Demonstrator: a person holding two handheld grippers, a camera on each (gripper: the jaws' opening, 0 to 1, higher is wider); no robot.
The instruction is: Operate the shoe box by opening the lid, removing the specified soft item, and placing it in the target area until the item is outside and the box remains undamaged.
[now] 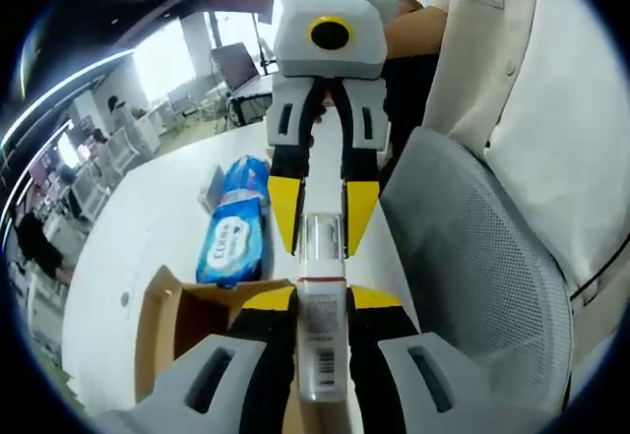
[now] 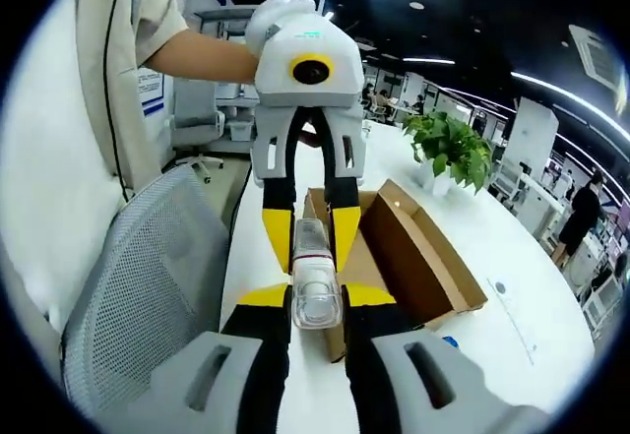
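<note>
Left gripper view: my left gripper [image 1: 321,301] has its jaws clamped on one end of a clear tube [image 1: 321,296] with a white printed label. The right gripper [image 1: 323,219] faces me from above, its yellow-tipped jaws closed on the tube's far end. Below, on the white table [image 1: 148,217], the open cardboard shoe box [image 1: 182,321] sits just beside a blue soft pack [image 1: 234,227], which lies outside the box. A grey mesh chair [image 1: 472,267] stands at right.

Right gripper view: my right gripper [image 2: 313,301] grips the tube [image 2: 313,286]; the left gripper [image 2: 307,227] holds the other end. The shoe box [image 2: 413,247] stands open behind. A potted plant [image 2: 451,149] sits farther along the table.
</note>
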